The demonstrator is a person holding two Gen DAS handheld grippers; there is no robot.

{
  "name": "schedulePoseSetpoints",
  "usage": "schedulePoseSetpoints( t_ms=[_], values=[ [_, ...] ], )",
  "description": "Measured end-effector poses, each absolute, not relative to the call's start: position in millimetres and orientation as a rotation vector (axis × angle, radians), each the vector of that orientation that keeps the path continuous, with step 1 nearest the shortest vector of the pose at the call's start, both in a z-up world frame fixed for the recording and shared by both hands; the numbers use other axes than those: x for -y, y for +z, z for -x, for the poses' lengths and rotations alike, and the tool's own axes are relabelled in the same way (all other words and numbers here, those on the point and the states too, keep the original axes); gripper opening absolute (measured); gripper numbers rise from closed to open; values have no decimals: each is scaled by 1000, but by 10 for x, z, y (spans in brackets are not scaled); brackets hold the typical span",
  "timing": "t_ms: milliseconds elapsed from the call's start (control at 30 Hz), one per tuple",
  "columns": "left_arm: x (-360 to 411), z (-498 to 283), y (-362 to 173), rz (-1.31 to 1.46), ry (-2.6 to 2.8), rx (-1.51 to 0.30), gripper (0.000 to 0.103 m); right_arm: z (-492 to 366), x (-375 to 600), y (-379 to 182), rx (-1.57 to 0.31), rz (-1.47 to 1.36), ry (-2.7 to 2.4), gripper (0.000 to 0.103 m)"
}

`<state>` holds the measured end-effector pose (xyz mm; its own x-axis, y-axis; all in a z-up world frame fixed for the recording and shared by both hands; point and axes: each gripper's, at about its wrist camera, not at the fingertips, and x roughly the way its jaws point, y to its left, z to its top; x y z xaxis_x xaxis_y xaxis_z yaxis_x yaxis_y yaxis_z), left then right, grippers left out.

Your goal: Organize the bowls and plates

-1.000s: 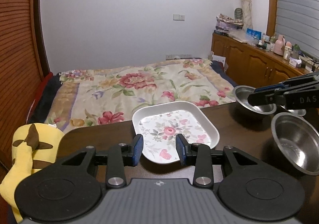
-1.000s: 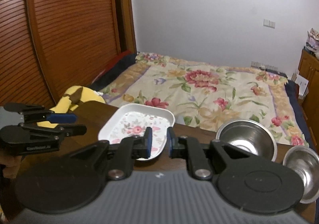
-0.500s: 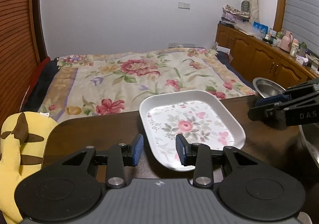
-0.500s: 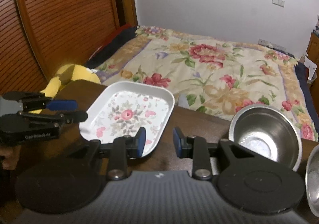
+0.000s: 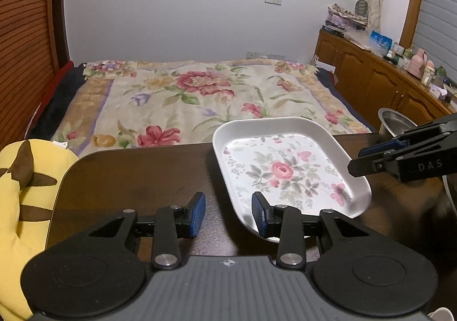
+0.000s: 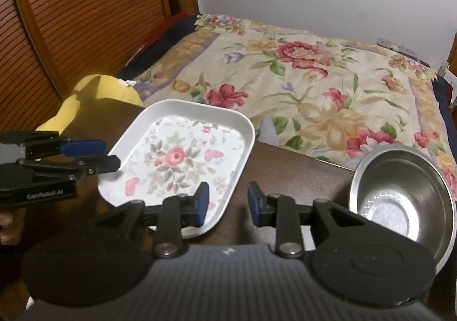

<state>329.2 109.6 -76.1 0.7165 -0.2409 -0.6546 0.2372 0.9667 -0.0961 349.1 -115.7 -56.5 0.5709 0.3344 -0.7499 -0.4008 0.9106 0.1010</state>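
A white rectangular plate with a rose pattern (image 5: 288,169) lies on the dark wooden table (image 5: 137,172); it also shows in the right wrist view (image 6: 182,161). A steel bowl (image 6: 400,195) stands to the plate's right, and its rim shows in the left wrist view (image 5: 394,121). My left gripper (image 5: 228,214) is open and empty, just off the plate's near left edge. My right gripper (image 6: 228,202) is open and empty, at the plate's near right corner, between plate and bowl.
A yellow plush toy (image 5: 20,178) lies at the table's left end. A bed with a floral cover (image 5: 194,98) stands behind the table. Wooden cabinets with clutter (image 5: 394,84) line the right wall. A second steel bowl's rim (image 5: 450,192) shows at the far right.
Both grippers have moved left and closer to the plate. The right gripper's jaws have opened wider. The plate and bowls have not moved.
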Motion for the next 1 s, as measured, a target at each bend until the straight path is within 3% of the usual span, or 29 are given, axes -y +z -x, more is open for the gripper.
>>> schedulePoseSetpoints(
  t_ms=[167, 467, 600, 1000],
  values=[
    [-1101, -3299, -776, 24, -269, -719, 34, -3564, 1165, -627, -899, 66, 441, 29],
    [-1079, -3384, -808, 30, -282, -735, 17, -3657, 1193, -703, -943, 52, 438, 22],
    [-1084, -3378, -826, 48, -299, -738, 11, -3681, 1183, -701, -957, 34, 468, 10],
    [-1165, -3089, -543, 49, -293, -692, 12, -3449, 1174, -502, -916, 10, 494, 10]
  ],
)
